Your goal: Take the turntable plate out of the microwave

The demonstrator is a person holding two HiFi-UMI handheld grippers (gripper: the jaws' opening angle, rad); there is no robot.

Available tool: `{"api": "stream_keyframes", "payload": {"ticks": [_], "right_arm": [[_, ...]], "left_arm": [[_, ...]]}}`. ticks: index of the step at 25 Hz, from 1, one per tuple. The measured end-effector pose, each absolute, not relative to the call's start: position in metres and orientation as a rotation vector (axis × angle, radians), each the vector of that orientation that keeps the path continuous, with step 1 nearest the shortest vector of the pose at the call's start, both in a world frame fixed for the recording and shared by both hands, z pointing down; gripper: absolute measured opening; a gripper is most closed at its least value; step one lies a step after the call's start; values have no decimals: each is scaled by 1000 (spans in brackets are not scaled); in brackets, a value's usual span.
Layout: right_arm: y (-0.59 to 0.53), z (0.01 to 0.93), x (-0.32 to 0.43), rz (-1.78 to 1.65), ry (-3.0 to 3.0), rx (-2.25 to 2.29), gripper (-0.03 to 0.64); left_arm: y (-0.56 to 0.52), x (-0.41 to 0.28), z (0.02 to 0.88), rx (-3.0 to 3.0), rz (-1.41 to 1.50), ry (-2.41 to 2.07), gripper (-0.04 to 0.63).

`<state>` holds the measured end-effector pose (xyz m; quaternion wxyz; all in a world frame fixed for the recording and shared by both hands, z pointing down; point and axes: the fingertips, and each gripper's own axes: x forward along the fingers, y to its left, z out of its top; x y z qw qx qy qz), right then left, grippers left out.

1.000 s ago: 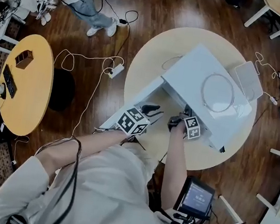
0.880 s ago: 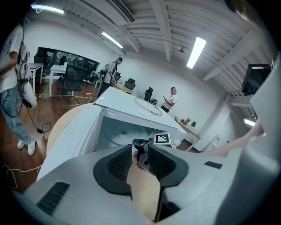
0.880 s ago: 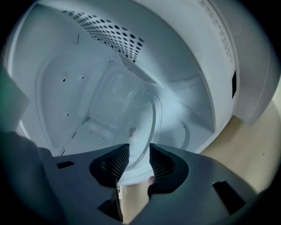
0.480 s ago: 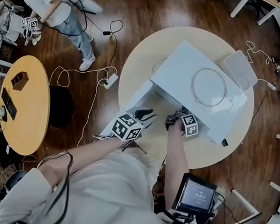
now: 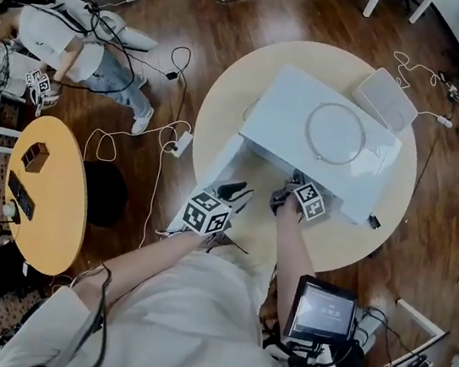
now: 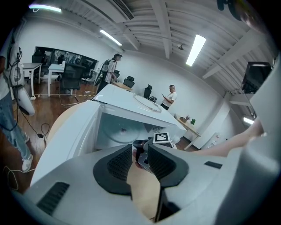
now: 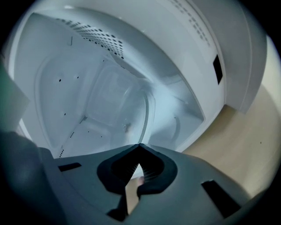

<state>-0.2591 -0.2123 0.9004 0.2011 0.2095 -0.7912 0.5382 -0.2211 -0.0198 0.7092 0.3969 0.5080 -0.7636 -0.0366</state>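
microwave (image 5: 321,141) is set on the round table (image 5: 226,92), door (image 5: 218,164) swung open toward the left side. the plate (image 7: 109,101) is seen inside the cavity, not yet taken out. the right gripper (image 7: 139,146) is pushed into the opening; its jaws have just been closing and are now clenched tip to tip on the plate's near rim, whose edge runs straight into the tips. the left gripper (image 6: 140,151) is held just outside the opening, near the door, jaws released with a narrow gap and nothing grasped; the right gripper is seen through that gap. a ring (image 5: 335,134) is laid on the microwave's top.
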Motion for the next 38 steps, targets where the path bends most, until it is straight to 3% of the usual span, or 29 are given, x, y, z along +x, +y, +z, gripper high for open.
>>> {"api": "stream_keyframes", "payload": {"ticks": [7,9,11,15,18,25,38], "right_arm": [[-215,893,-253,1665,-2199,689,8],[-213,895,-257,1658,-2189,720,61],[-208,890,-269,1635,-2202,714,63],[-236,903,-253,1595,-2220,747,127],[-257,906,-225,1645,-2206,833,127],[-226,897,-271,1763,-2119,816,127],[-239,902,-272,1768,-2057,862,127]], "left_arm": [[-21,-218,713,1281,-103,-1930,103],[-20,-219,712,1283,-97,-1930,103],[-16,-222,709,1275,-93,-1940,103],[-28,-209,711,1286,-94,-1910,103],[-37,-197,705,1327,-92,-1873,103],[-12,-226,697,1285,-76,-1942,103],[-12,-223,692,1277,-71,-1960,103]]}}
